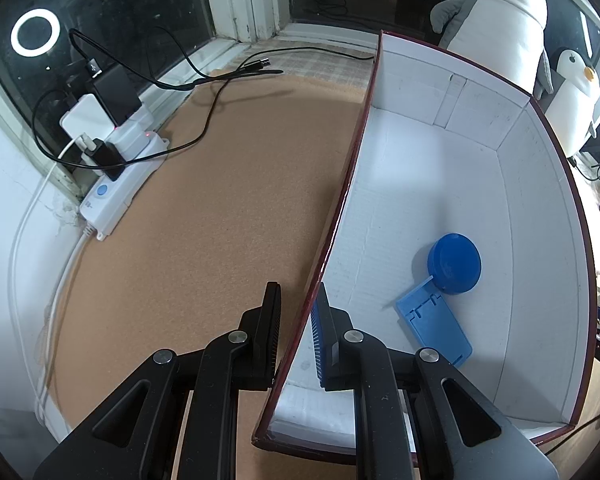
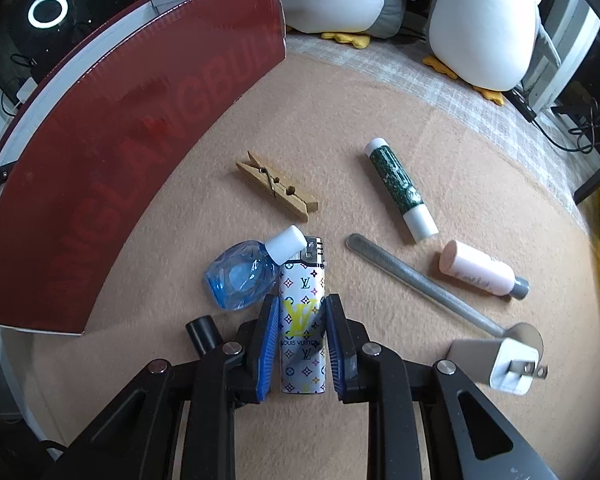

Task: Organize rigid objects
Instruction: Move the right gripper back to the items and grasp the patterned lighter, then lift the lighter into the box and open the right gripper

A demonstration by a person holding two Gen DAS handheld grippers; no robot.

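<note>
My left gripper [image 1: 298, 286] is shut on the left wall of a dark red cardboard box [image 1: 460, 100] with a white inside. A blue round lid [image 1: 455, 263] and a flat blue stand [image 1: 434, 326] lie in the box. In the right wrist view, my right gripper [image 2: 302, 298] points down at the tan mat, its blue pads against both sides of a white patterned lighter [image 2: 302, 328]. A clear blue dropper bottle [image 2: 244, 276] leans on the lighter's top. The box's red outer wall [image 2: 120, 140] stands to the left.
On the mat lie a wooden clothespin [image 2: 277, 186], a green tube [image 2: 401, 188], a grey nail file [image 2: 420, 284], a pink tube [image 2: 480, 270] and a white plug adapter [image 2: 500, 364]. Penguin plushies [image 2: 484, 20] sit behind. A power strip [image 1: 116, 188] with cables lies left of the box.
</note>
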